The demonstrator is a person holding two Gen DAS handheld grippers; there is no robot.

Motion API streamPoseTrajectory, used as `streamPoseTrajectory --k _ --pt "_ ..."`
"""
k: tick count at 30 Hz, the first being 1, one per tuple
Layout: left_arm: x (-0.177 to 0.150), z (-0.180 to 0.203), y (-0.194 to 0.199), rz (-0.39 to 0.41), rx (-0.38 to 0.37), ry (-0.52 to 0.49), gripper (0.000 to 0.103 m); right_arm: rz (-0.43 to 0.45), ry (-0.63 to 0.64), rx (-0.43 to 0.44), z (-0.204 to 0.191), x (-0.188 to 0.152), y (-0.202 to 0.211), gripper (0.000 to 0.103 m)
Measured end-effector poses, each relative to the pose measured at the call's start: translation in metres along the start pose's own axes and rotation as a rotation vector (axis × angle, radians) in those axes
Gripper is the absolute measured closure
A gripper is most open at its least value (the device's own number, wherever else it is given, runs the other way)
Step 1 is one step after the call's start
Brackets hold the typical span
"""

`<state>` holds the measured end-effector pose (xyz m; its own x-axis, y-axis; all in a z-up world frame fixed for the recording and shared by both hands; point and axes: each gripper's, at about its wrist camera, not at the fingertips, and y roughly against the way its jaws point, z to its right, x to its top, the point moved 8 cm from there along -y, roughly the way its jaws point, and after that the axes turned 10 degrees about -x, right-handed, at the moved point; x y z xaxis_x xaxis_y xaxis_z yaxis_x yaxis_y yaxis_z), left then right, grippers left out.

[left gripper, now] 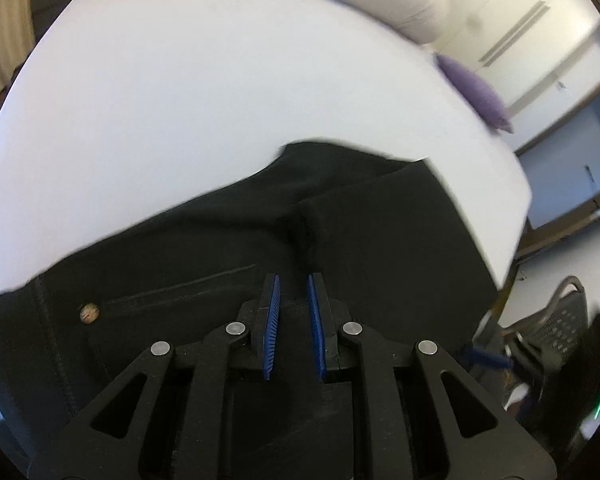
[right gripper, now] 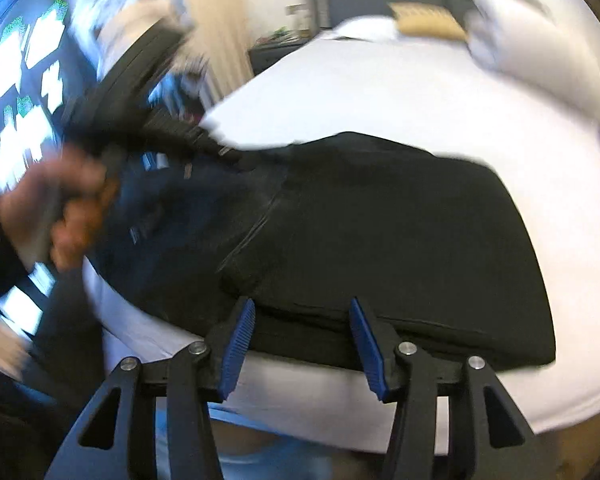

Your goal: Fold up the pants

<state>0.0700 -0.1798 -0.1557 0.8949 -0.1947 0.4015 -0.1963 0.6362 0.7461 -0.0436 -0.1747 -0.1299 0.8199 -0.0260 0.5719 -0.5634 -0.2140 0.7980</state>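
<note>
Black denim fills most of what we see: the pants [left gripper: 340, 232] lie folded on a white bed [left gripper: 180, 100], a flat dark slab with the sheet showing on every side. From the left wrist we look down over our left gripper [left gripper: 293, 280], whose blue-padded fingers [left gripper: 273, 320] stand only a narrow way apart with nothing pinched between them — the cloth lies beneath and ahead of the tips, and we cannot tell whether they brush it. To the left of that claw sits a small metal button [left gripper: 89, 314] beside a stitched pocket line; ahead of it a folded layer ends in a straight edge. Beyond the pants, far ahead and to the right, a purple cushion [left gripper: 476, 92] rests at the mattress edge beside a pale pillow [left gripper: 400, 4]. From the right wrist, our right gripper [right gripper: 302, 306] has its jaws spread wide, holding nothing; the near folded edge of the pants [right gripper: 380, 232] lies just ahead of its blue pads [right gripper: 238, 348], between and past them. To that claw's left a hand [right gripper: 56, 208], badly blurred, holds the other gripper over the pants' far corner. No container shows in either view — only the bedding.
</note>
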Motion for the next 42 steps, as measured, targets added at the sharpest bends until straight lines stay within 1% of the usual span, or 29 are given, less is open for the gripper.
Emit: streamPoseTrajectory --k 2,3,4,5,6,7,9,10,11,14,16,17,18,19,20,21,24,25,27,28,32,34,36,38,39,41,42 --pt "0.004 0.024 -0.007 0.007 -0.032 -0.056 0.089 -0.007 -0.139 0.136 0.045 0.027 0.009 0.054" --pt "0.003 0.035 -0.015 0.0 -0.041 -0.079 0.089 -0.01 -0.178 0.199 0.057 0.037 0.012 0.055" --pt "-0.001 0.044 -0.027 -0.021 -0.036 -0.1 0.089 -0.017 -0.2 0.238 0.065 0.042 0.012 0.055" --pt "-0.006 0.05 -0.036 -0.041 -0.034 -0.11 0.089 -0.024 -0.23 0.286 0.081 0.058 0.008 0.056" --pt "-0.01 0.054 -0.044 -0.064 -0.04 -0.116 0.089 -0.023 -0.256 0.317 0.096 0.072 0.002 0.058" --pt "-0.019 0.057 -0.054 -0.087 -0.045 -0.118 0.089 -0.043 -0.281 0.361 0.103 0.08 -0.006 0.059" --pt "-0.041 0.056 -0.069 -0.13 -0.033 -0.116 0.089 -0.071 -0.324 0.391 0.121 0.097 -0.029 0.064" --pt "-0.047 0.057 -0.071 -0.122 -0.025 -0.125 0.089 -0.099 -0.335 0.411 0.126 0.103 -0.043 0.064" --pt "-0.052 0.057 -0.067 -0.091 -0.024 -0.142 0.089 -0.117 -0.34 0.421 0.127 0.105 -0.051 0.064" --pt "-0.059 0.056 -0.062 -0.084 -0.041 -0.135 0.089 -0.182 -0.364 0.435 0.133 0.114 -0.091 0.065" --pt "-0.06 0.054 -0.061 -0.083 -0.049 -0.13 0.089 -0.263 -0.383 0.423 0.138 0.107 -0.12 0.065" --pt "-0.06 0.053 -0.062 -0.083 -0.049 -0.127 0.089 -0.286 -0.389 0.416 0.137 0.106 -0.127 0.069" --pt "-0.059 0.053 -0.063 -0.082 -0.046 -0.127 0.089 -0.307 -0.401 0.416 0.14 0.099 -0.135 0.08" --pt "-0.056 0.05 -0.061 -0.081 -0.044 -0.129 0.089 -0.306 -0.416 0.436 0.143 0.099 -0.136 0.083" --pt "-0.056 0.05 -0.061 -0.08 -0.043 -0.134 0.089 -0.301 -0.438 0.465 0.144 0.097 -0.133 0.083" --pt "-0.056 0.049 -0.06 -0.078 -0.046 -0.136 0.089 -0.299 -0.445 0.474 0.148 0.09 -0.129 0.083" --pt "-0.053 0.045 -0.058 -0.072 -0.074 -0.111 0.089 -0.31 -0.408 0.495 0.143 0.072 -0.119 0.083" --pt "-0.059 0.042 -0.052 -0.07 -0.082 -0.105 0.089 -0.312 -0.399 0.502 0.143 0.067 -0.116 0.083" --pt "-0.059 0.039 -0.052 -0.065 -0.094 -0.096 0.089 -0.32 -0.39 0.516 0.139 0.046 -0.1 0.082" --pt "-0.059 0.035 -0.05 -0.063 -0.095 -0.096 0.089 -0.321 -0.387 0.516 0.141 0.039 -0.095 0.082" --pt "-0.062 0.03 -0.047 -0.055 -0.087 -0.106 0.089 -0.315 -0.374 0.516 0.13 0.007 -0.066 0.081" --pt "-0.066 0.032 -0.047 -0.05 -0.084 -0.108 0.089 -0.302 -0.376 0.519 0.128 -0.005 -0.056 0.075" --pt "-0.068 0.034 -0.046 -0.043 -0.081 -0.106 0.089 -0.284 -0.393 0.503 0.128 -0.013 -0.051 0.075" --pt "-0.07 0.035 -0.044 -0.033 -0.074 -0.112 0.089 -0.276 -0.431 0.491 0.132 -0.017 -0.054 0.077" --pt "-0.071 0.038 -0.044 -0.029 -0.071 -0.116 0.089 -0.271 -0.437 0.481 0.133 -0.018 -0.057 0.081" --pt "-0.073 0.039 -0.044 -0.018 -0.067 -0.12 0.089 -0.257 -0.445 0.442 0.137 -0.02 -0.062 0.093" --pt "-0.074 0.04 -0.042 -0.012 -0.067 -0.116 0.089 -0.259 -0.459 0.42 0.141 -0.023 -0.063 0.103"
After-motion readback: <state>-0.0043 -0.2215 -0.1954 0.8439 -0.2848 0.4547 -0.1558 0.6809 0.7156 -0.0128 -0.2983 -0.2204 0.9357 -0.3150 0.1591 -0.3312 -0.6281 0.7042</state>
